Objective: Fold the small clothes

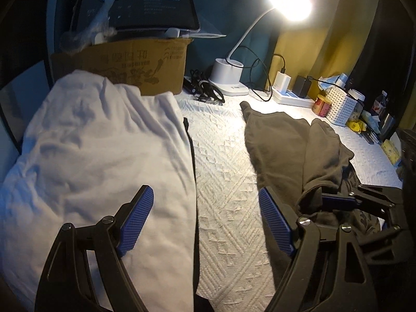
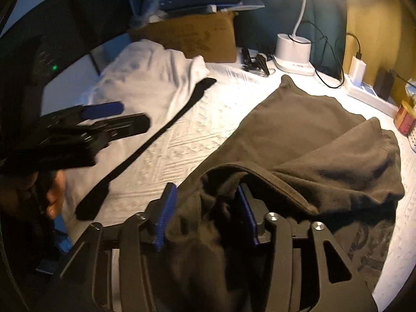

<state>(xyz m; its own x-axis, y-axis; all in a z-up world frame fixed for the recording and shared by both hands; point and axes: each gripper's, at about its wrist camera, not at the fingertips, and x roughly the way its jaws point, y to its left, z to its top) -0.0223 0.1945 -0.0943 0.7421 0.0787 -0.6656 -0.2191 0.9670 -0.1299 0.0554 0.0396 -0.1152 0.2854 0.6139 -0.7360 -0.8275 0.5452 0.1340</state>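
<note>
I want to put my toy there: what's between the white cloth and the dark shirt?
Mostly bare white quilted cover, seen in both wrist views. Only a black strap lies along the edge of the white cloth, away from the dark shirt.

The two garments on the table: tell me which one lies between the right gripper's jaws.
The dark brown garment, on the lamp side. Its bunched edge sits between the right gripper's parted pads. The white garment lies apart by the cardboard box.
</note>
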